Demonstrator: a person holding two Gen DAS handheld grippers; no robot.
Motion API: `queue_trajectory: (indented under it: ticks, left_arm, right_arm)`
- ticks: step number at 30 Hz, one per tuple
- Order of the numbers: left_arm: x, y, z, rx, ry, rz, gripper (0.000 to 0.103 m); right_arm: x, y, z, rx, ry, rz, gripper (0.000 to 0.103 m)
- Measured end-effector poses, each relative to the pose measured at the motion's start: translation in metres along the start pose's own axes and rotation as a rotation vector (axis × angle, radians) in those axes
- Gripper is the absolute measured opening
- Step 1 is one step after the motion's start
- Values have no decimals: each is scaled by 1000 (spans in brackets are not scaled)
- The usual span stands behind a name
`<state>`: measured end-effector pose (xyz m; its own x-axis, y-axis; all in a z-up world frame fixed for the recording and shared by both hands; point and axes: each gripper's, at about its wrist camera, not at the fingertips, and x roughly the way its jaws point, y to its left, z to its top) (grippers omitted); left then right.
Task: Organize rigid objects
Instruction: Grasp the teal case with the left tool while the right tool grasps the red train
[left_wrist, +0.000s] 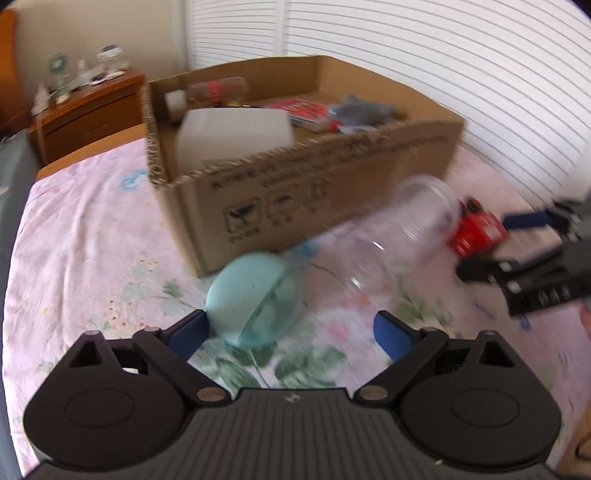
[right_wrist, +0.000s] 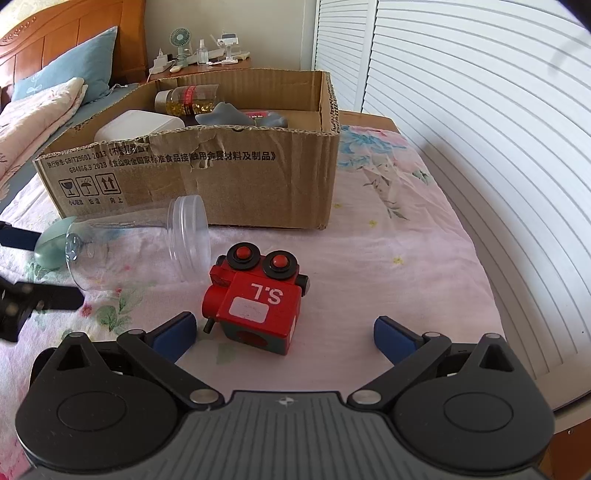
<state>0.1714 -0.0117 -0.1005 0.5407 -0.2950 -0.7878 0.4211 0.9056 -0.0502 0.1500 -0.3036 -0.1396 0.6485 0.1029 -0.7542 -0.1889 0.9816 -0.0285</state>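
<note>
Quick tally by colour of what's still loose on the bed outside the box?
Clear: 1, the plastic jar on its side.
Pale green: 1, the round case behind the jar's base.
Red: 1, the toy train on its side.
Total: 3 outside the cardboard box.

Corrugated cardboard box (right_wrist: 229, 177), matt, its cut rim ragged. Clear glossy plastic jar (right_wrist: 136, 247) beside a smooth pale-green lid (left_wrist: 251, 299). Red toy (right_wrist: 258, 299) with a painted, slightly shiny surface. Bedsheet (right_wrist: 388, 258): soft floral cloth, matt.
</note>
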Motion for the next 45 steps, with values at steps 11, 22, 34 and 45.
queue_trajectory:
  ticks: [11,22,34,45]
  left_arm:
    - [7,8,16,74,-26,-9,59]
    - [-13,-3,-2,47,17,0,53]
    - [-16,-3,-6,63,9,-18,53]
    - [-13,-3,-2,97,14,-26,57]
  right_arm:
    - [-1,-1,-1,-6,6,5,103]
    - [-2,-2,0,-28,19,29,103]
    - [-1,4,3,14,27,-10,103]
    - [9,10,18,5,40,-24,102]
